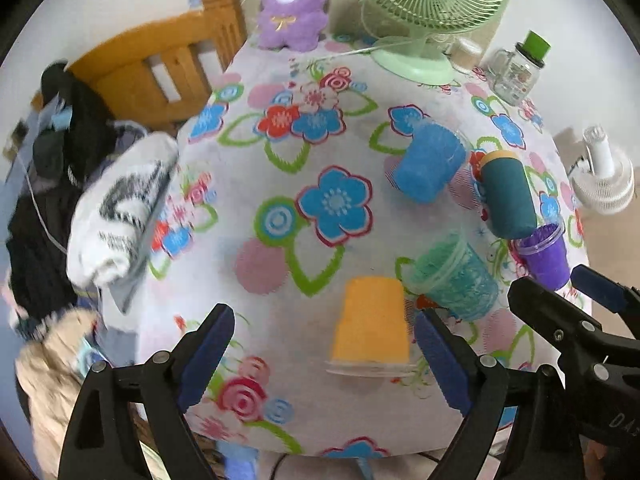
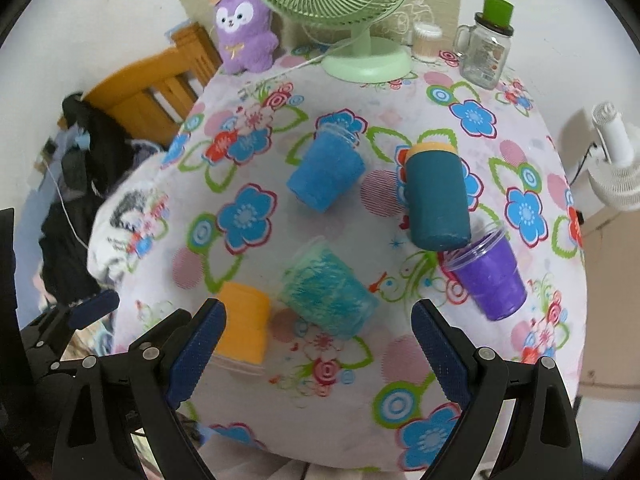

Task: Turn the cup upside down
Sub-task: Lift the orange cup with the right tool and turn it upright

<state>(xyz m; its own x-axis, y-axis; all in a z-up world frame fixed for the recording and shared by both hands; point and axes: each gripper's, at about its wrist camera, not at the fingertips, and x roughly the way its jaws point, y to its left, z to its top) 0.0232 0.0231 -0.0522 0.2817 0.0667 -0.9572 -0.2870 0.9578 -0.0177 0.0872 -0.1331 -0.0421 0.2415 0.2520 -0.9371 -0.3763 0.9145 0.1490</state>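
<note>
Several cups stand on the floral tablecloth [image 1: 280, 152]. An orange cup [image 1: 371, 322] stands upside down, rim on the cloth, between my left gripper's [image 1: 324, 344] open fingers and a little beyond them; it also shows in the right wrist view [image 2: 244, 322]. A teal clear cup [image 2: 326, 290], a purple cup [image 2: 490, 278], a blue cup [image 2: 326, 174] and a dark teal tumbler [image 2: 436, 196] look upright. My right gripper [image 2: 318, 336] is open and empty, just short of the teal clear cup. It also shows in the left wrist view [image 1: 560, 292].
A green fan [image 2: 360, 12], a purple plush toy [image 2: 244, 28] and a glass jar with a green lid [image 2: 486, 46] stand at the table's far edge. A wooden bed frame [image 1: 160, 68] with clothes is at the left. A white fan [image 2: 616, 168] stands at the right.
</note>
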